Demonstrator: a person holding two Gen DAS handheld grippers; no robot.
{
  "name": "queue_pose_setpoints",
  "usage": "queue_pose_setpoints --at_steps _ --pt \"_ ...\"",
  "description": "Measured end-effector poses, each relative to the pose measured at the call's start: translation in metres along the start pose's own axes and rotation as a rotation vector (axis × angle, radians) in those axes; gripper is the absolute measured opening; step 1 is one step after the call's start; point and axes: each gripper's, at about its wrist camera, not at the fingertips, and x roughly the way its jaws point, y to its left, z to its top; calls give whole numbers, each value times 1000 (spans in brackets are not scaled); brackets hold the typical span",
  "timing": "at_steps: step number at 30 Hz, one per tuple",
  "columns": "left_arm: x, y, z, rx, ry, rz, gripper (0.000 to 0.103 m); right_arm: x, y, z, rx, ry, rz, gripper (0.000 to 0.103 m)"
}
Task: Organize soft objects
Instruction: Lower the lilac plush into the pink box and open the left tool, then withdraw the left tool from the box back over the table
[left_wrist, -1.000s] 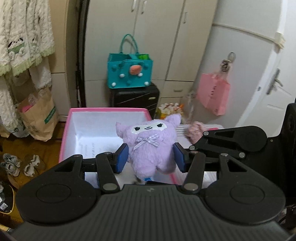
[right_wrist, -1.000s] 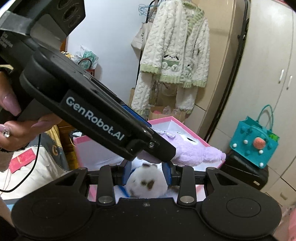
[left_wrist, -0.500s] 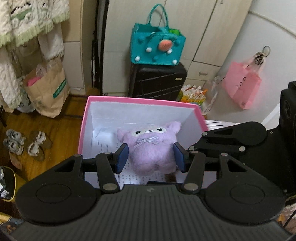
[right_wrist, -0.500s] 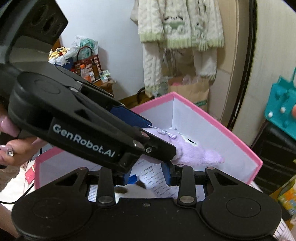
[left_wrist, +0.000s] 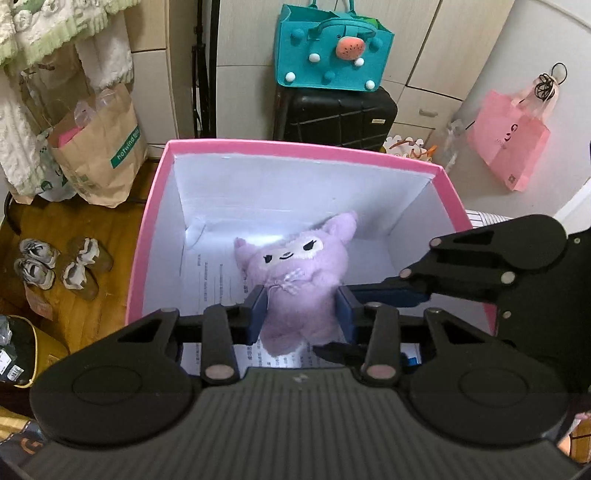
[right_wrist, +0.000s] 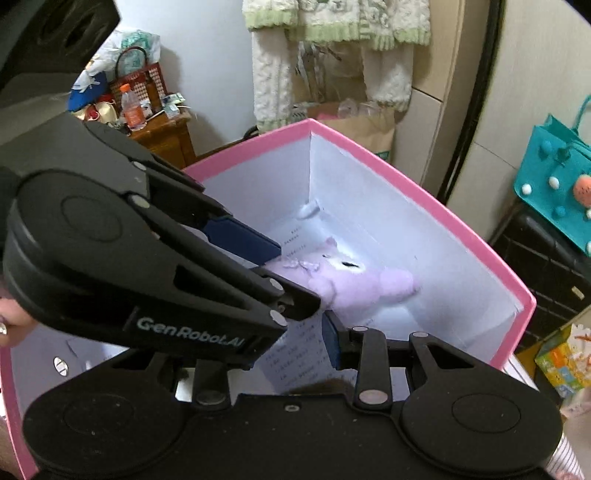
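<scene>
Left of the pink box (left_wrist: 149, 236), shoes (left_wrist: 55, 267) sat on the wooden floor and a brown paper bag (left_wrist: 103, 147) leaned by the wall. Inside the box, the purple plush (left_wrist: 295, 266) lay over printed paper on the bottom, and the left gripper (left_wrist: 301, 317) had clamped it, blue pads pressed into its lower body on both sides. Behind the box stood a black suitcase (left_wrist: 332, 114) with a teal felt bag (left_wrist: 328, 48) on top. To the right, over the box's right edge, the right gripper (right_wrist: 295, 343) reached in; its jaws stood partly apart, and whether they held anything could not be told.
</scene>
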Motion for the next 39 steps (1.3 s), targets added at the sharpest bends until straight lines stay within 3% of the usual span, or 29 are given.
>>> queue_pose_setpoints --at_steps 4,7,10,25,39 --pt "-17 1 -5 -4 -24 -8 46 -13 1 -6 3 0 -35 40" --pt "-32 4 -8 -5 -27 -44 51 -33 -5 -12 52 -45 -43 40" --pt "-50 6 -12 -5 -47 -34 54 -55 -7 -20 103 -90 -54 40" --pt "-147 -41 -42 182 -128 15 63 -152 26 -46 123 -151 -45 41" --pt "-175 -82 -87 251 -100 6 68 -212 63 -84 86 -205 -96 46"
